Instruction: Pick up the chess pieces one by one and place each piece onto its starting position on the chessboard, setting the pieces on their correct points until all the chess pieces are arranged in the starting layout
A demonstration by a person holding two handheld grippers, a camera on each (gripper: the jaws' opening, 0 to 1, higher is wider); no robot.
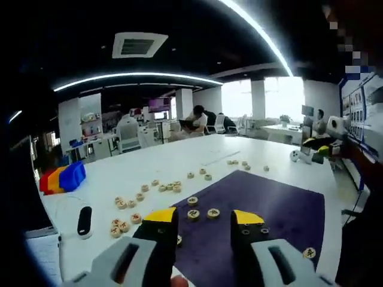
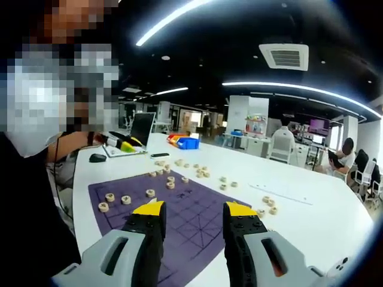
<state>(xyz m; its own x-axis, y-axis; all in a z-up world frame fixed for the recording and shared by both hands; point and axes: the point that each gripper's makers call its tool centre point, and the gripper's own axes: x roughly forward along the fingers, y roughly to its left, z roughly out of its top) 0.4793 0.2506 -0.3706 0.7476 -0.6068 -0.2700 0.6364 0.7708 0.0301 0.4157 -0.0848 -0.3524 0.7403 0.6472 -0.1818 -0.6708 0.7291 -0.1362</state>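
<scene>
My left claw (image 1: pixel 203 230) and right claw (image 2: pixel 188 221) both gape empty; nearest chess pieces (image 1: pixel 202 213) sit just ahead of the left, on the purple chessboard (image 1: pixel 269 209).

Left gripper (image 1: pixel 204 222): both yellow-tipped black jaws rise from 6 o'clock of the left gripper view, parted, with nothing between them. Right gripper (image 2: pixel 194 211): jaws likewise rise from 6 o'clock of the right gripper view, parted and empty. In the right gripper view the person's forearm (image 2: pixel 75 142) extends from 9 o'clock toward centre, carrying the left gripper's yellow tip at its end.
</scene>
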